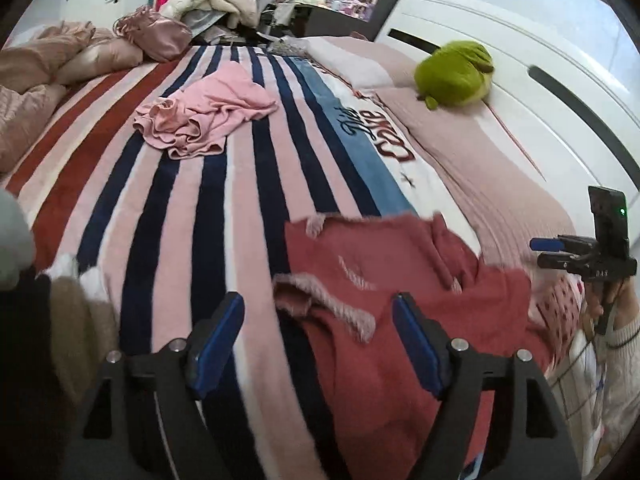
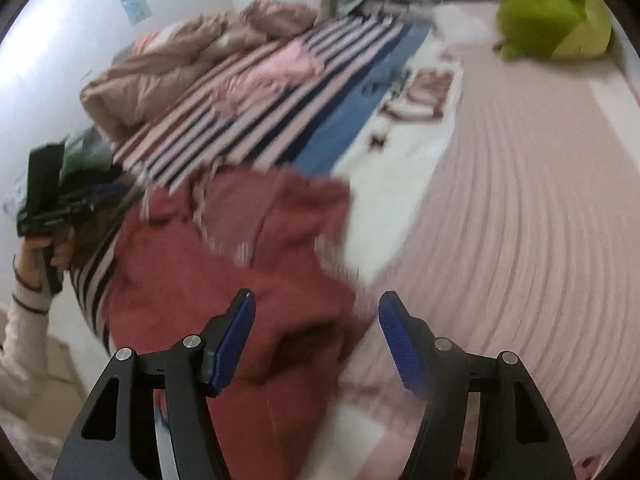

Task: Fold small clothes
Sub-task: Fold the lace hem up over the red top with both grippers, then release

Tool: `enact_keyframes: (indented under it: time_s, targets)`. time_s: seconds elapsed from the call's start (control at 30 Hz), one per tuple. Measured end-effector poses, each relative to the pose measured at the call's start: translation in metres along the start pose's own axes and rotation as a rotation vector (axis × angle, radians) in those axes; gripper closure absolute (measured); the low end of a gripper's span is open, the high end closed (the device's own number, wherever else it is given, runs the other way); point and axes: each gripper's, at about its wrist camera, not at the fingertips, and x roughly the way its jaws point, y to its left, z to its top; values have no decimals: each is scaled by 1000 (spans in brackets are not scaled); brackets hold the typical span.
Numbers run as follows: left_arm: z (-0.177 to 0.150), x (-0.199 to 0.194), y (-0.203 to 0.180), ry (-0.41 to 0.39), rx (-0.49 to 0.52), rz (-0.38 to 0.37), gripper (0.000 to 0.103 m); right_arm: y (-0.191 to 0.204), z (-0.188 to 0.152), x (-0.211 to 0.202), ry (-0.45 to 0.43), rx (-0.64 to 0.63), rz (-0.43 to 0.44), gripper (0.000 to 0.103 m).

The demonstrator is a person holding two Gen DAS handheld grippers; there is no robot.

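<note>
**Inspector:** The red garment [image 1: 400, 280] is found lying rumpled on the near part of the bed [image 1: 500, 184], partly on the striped blanket [image 1: 224, 200] and partly beside the ribbed pink cover [image 2: 500, 220]. A frayed pale trim [image 1: 340, 304] is seen along one edge. It is not yet laid flat, and no fold is completed.

**Assistant:** And the claws?

**Inspector:** The left claw [image 1: 320, 344] is held with its blue pads [image 1: 216, 340] apart, above the garment's left edge; nothing is gripped. The right claw [image 2: 316, 340] likewise stands open over the garment's right side, no cloth pinched. No contact between pads and fabric can be confirmed, as the right view is blurred.

**Assistant:** How should the step be handled?

**Inspector:** It is judged that the garment should first be spread. Two opposite edges should be taken, one per claw, a single layer only being pinched, then drawn outward until creases are removed. The trim is best avoided as a grip point, since loose fringe may slip.

**Assistant:** Materials noted?

**Inspector:** The red cloth appears soft, matt and fairly thick, likely a knit or fleece, and may be expected to hold a fold. The blanket is plush, so drag is to be expected. A second piece, the pink garment [image 1: 208, 120], is left crumpled further up the bed. A green plush toy [image 1: 452, 72] is noted by the headboard [image 1: 520, 60], well apart.
</note>
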Motion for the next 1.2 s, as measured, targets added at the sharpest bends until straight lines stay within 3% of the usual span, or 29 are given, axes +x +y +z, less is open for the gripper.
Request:
enact_keyframes:
  time_s: [0.1,0.2,0.27,0.33,0.37,0.4,0.43,0.6,0.73,0.77,0.83,0.9,0.97,1.03,1.1,1.2]
  targets:
    - [14,32,-1,27,-40,-19,30,18,25,27,-5,-34,22,43]
    - [17,78,-4,95,-60,29,30,41,41,84,75,-48,22,43]
    - [13,95,-3,127,-65,50,31,51,41,118,147,-55,-9,49]
    - [8,99,-3,132,-54,72,34,50,38,132,168,-82,-98,90]
    - [6,99,-3,129,-41,90,36,45,37,130,156,-76,-106,91]
    - [4,99,-2,127,-31,107,38,36,37,124,138,-48,-86,99]
    - [3,99,-1,127,-22,125,39,29,38,118,120,-33,-129,101]
    - [1,98,4,124,-38,135,40,-20,44,94,52,24,-335,103]
    - [4,70,-4,63,7,89,39,-13,46,73,11,2,-164,102]
    - [5,63,-4,49,9,84,39,-2,46,65,2,-41,-135,98]
    - [9,55,-4,52,-6,71,38,14,48,65,16,-73,-123,65]
    - [9,52,-6,54,-13,62,38,32,51,79,52,-90,-89,59]
    - [3,54,-9,65,-10,60,38,46,45,101,122,-115,-71,59]
    - [-2,56,-12,76,2,65,38,54,35,123,202,-146,-129,65]
    - [-8,58,-14,87,18,67,38,54,28,127,194,-166,-189,72]
    - [-13,61,-14,99,18,71,38,49,24,120,162,-137,-147,89]
